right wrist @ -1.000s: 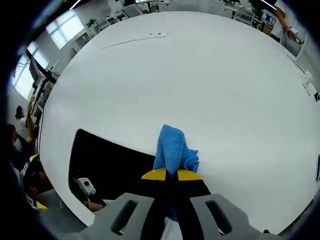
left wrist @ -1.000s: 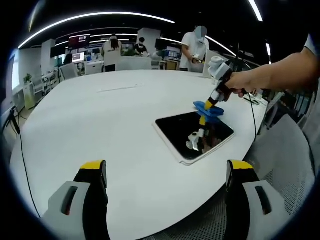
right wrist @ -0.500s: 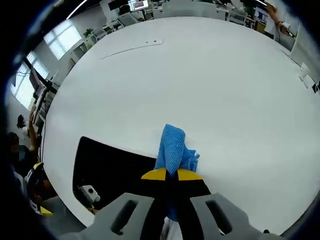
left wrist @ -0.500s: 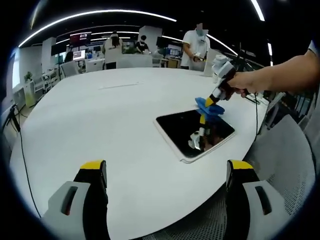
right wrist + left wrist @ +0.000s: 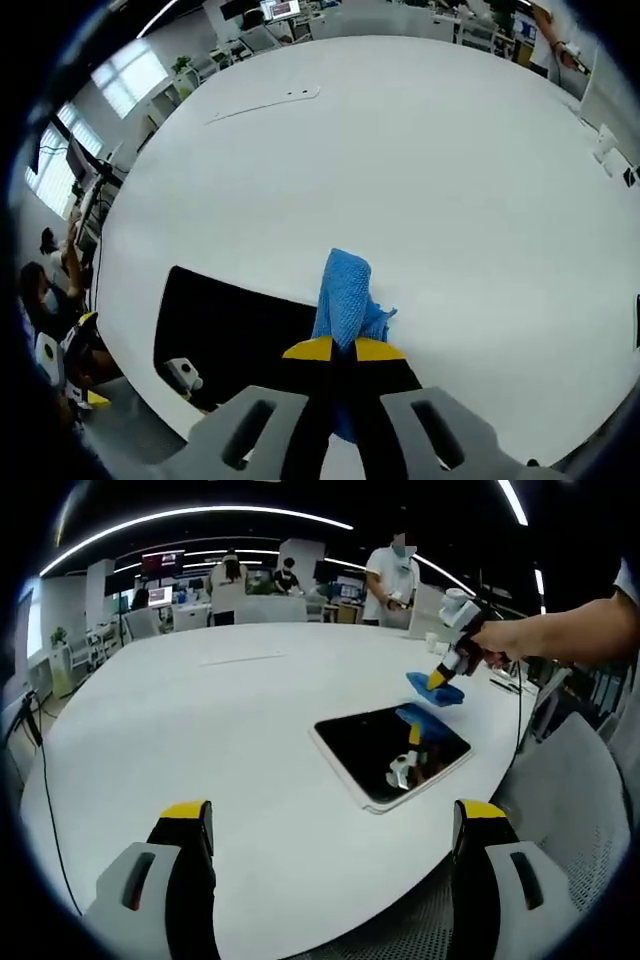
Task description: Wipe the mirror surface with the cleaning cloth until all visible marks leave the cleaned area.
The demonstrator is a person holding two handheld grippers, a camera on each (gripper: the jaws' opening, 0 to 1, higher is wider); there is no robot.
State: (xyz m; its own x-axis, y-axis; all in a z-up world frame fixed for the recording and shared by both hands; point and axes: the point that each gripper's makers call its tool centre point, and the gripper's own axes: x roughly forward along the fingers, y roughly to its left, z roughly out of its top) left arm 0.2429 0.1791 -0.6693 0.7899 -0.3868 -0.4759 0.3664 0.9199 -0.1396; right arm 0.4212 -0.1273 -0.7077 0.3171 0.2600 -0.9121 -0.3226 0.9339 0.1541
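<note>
The mirror (image 5: pixel 385 748), a dark rectangle in a white frame, lies flat on the round white table (image 5: pixel 200 730) near its right edge. Just past the mirror's far corner, my right gripper (image 5: pixel 443 676) is shut on the blue cleaning cloth (image 5: pixel 436 690), low over the tabletop. In the right gripper view the cloth (image 5: pixel 345 300) sticks out from the shut right gripper (image 5: pixel 345 350), with the mirror (image 5: pixel 235 335) to its lower left. My left gripper (image 5: pixel 332 820) stands open and holds nothing, well short of the mirror, near the table's front edge.
A thin white strip (image 5: pixel 240 659) lies far back on the table. A mesh chair (image 5: pixel 585 800) stands at the right beside the table edge. People (image 5: pixel 392 578) and desks with monitors fill the room behind. A cable (image 5: pixel 45 780) hangs at the left.
My right gripper has carried the cloth off the mirror's far corner to the tabletop just beyond it. The left gripper has stayed open in place.
</note>
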